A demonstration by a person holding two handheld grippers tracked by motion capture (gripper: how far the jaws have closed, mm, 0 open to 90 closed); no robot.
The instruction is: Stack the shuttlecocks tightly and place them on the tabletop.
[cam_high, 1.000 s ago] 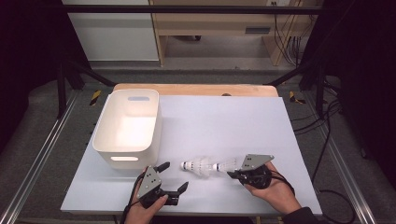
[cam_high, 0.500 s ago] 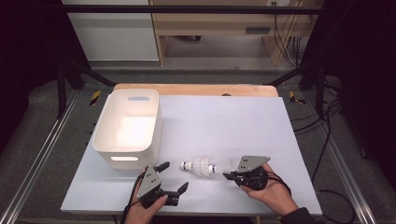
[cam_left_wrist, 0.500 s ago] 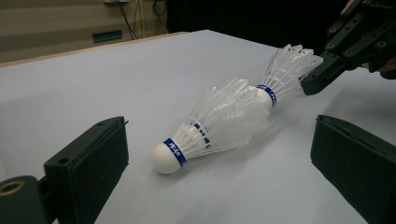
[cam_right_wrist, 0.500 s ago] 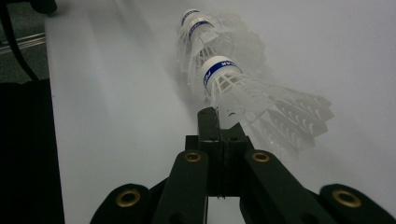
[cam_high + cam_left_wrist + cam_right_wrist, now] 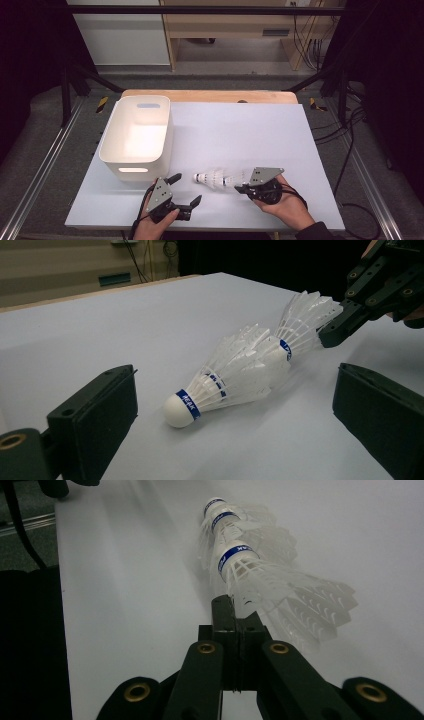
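A nested stack of white feather shuttlecocks [image 5: 212, 178] with blue bands lies on its side on the white table [image 5: 240, 130], cork heads pointing left. My right gripper [image 5: 240, 189] is at the stack's feather end, its jaws pressed together on the rim of the rear skirt [image 5: 280, 605]; the right gripper view [image 5: 223, 604] shows the tips meeting at the feathers. The left gripper view shows the same grip from across the stack, the right gripper [image 5: 327, 337] touching the skirt. My left gripper [image 5: 186, 189] rests open just left of the cork head [image 5: 177, 410], touching nothing.
A white plastic bin [image 5: 112, 150] with handle slots stands at the table's left, just beyond the left gripper. The table's front edge runs right below both hands. A wooden strip [image 5: 210, 95] borders the far edge.
My right hand has crept slightly left, still at the feather end of the stack. The left gripper and the bin have not moved.
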